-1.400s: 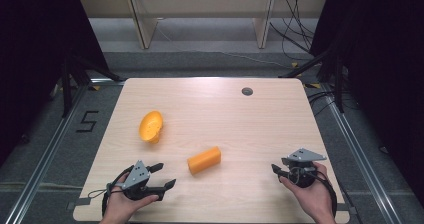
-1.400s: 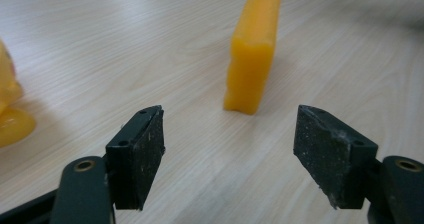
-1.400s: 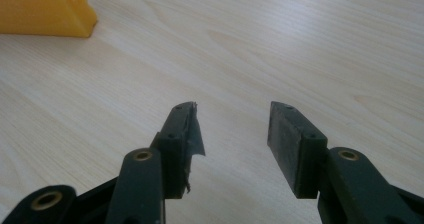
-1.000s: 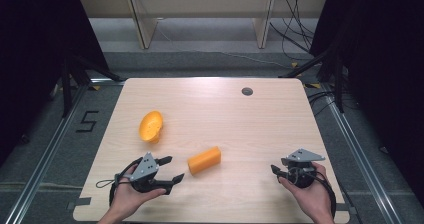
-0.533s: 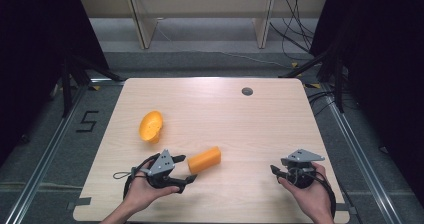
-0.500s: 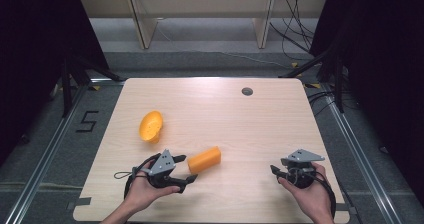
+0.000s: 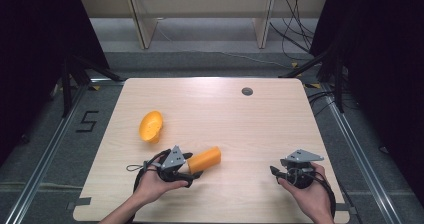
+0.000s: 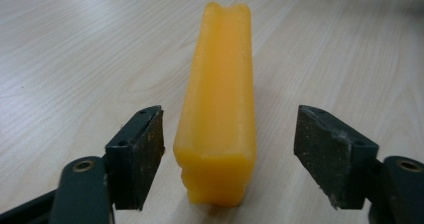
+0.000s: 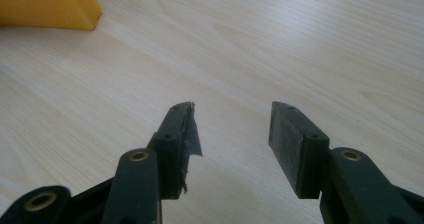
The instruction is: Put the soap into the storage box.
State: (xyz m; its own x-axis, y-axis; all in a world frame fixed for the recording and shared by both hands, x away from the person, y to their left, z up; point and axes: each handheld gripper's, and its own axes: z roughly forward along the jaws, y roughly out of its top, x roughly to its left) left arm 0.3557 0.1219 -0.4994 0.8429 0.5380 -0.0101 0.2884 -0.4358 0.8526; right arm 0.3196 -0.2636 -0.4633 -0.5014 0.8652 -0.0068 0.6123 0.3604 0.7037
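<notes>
High view, left to right. Orange bowl-like piece (image 7: pixel 150 126) lying on its side on the wooden table (image 7: pixel 260 124), ahead of and a little to the left of the left gripper (image 7: pixel 192 167), apart from it and untouched. Left gripper held low in the person's left hand (image 7: pixel 152 184), jaws spread wide to either side of the near end of the orange block (image 7: pixel 204 159); block lying flat on the table, long axis running away from the gripper.

Left gripper view: orange block (image 8: pixel 220 104) between the two pads, a visible gap on each side, narrower on the left, neither pad touching. Placement judged as a pre-grasp: jaws straddling the narrow width, low enough to close on the block's flanks.

Small dark round mark (image 7: pixel 247 91) near the far edge of the table, well ahead of both grippers.

Right gripper (image 7: pixel 278 172) resting near the table's near edge in the right hand (image 7: pixel 310 194), well apart from the block. Right gripper view: jaws parted, nothing between them, bare table beyond, an orange corner (image 9: pixel 47 6) far ahead to the upper left. Posture judged as idle, kept clear of the left gripper's work.
</notes>
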